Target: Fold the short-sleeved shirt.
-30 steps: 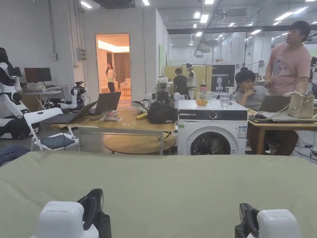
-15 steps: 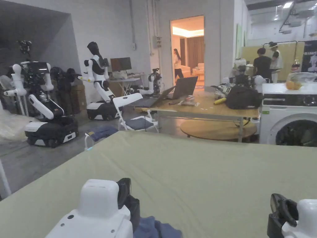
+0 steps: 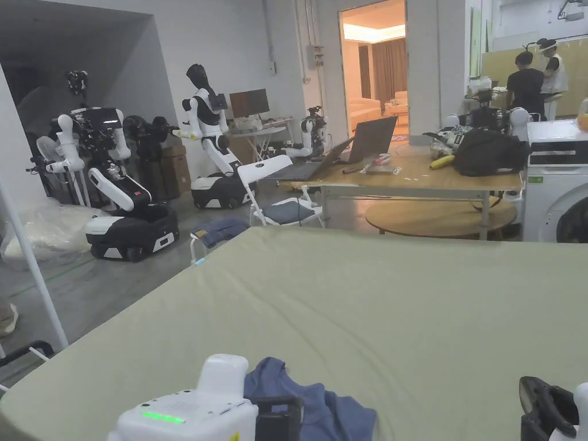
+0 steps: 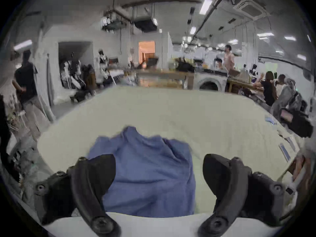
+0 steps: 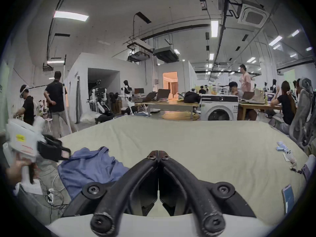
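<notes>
Green table [image 3: 413, 310]: blue shirt [image 4: 147, 170] crumpled, no clear axis; left tongs [image 4: 159, 177] agape.
</notes>
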### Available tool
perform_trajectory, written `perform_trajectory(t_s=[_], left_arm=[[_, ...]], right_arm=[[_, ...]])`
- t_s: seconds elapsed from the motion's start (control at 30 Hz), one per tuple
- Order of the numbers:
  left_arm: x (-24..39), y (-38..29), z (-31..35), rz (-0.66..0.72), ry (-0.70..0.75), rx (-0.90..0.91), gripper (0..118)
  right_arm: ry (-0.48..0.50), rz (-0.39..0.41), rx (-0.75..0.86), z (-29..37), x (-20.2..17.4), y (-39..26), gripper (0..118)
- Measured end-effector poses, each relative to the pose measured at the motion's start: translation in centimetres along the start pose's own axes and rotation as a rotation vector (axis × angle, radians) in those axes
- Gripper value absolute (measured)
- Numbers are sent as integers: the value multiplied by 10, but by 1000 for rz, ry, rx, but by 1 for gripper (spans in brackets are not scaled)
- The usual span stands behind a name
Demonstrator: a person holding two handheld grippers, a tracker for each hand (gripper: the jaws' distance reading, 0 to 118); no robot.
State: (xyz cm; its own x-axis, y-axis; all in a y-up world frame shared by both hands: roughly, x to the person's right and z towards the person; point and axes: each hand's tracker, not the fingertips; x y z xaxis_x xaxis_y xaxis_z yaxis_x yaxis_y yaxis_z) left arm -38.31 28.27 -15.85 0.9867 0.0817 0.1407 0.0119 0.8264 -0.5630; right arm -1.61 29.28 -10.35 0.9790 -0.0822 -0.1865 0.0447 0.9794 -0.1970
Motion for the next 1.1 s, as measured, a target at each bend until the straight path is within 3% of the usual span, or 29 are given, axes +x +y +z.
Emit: perform_trajectory(t_s=[0.17,0.23,0.27,0.3,0.37,0.43,0.5,0.67,0.73,0.93,1.03,1.1], left_arm=[[-35,-29,-108,100,1,-258,100],[-44,-45,-143,112,13,-374,77],[-45,-53,-154,115,33,-429,76],[-43,-55,-145,93,22,-329,74],[-39,-45,-140,79,53,-346,64],[-27,-43,-131,28,32,-345,38],[-28,-41,-128,45,46,-336,0],[-45,-35,-108,337,-36,-273,0],[-59,-14,-98,387,-52,-151,0],[-70,140,-18,257,4,217,0],[-34,224,28,75,11,333,0],[-20,264,25,-24,29,350,0]], right_arm=[[-19,11,-37,13,17,-8,0],[-53,40,-47,21,27,-10,0],[-70,45,-56,24,33,-11,0],[-83,44,-59,27,39,-12,0],[-114,17,-63,32,50,-14,0],[-124,-36,-79,30,61,-17,0],[-121,-58,-91,30,68,-18,0],[-115,-63,-82,42,76,-16,0],[-101,-63,-82,48,81,-15,0],[-115,-94,-77,72,95,-13,0],[-141,-129,-54,86,103,-11,0],[-166,-139,-43,92,108,-9,0]])
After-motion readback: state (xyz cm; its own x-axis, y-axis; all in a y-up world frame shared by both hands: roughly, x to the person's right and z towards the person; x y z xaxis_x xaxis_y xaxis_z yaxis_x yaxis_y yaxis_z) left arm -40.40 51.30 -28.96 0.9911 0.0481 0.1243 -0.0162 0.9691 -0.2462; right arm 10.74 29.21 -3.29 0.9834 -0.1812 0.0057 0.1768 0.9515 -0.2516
